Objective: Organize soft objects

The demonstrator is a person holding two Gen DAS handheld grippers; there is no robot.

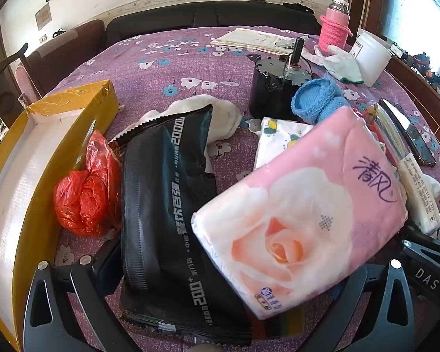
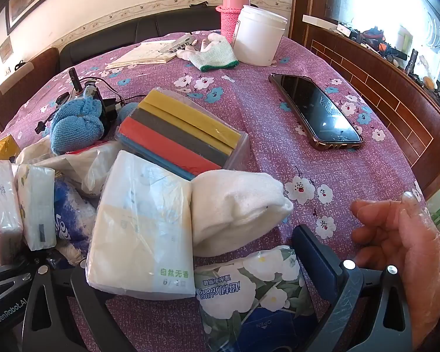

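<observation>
Pink tissue pack [image 1: 302, 214] lay tilted over the black pack [image 1: 173, 211] between the left gripper [image 1: 217, 308] fingers, apart; right gripper [image 2: 208, 302] fingers apart too

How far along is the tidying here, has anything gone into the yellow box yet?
Done: nothing visible; what shows of the yellow box is empty. In hand: nothing gripped. The left claw is open around the black pack and pink pack; the right claw is open over the floral pack. Left: everything, including the red bag, blue cloth and white towel on the table.
</observation>
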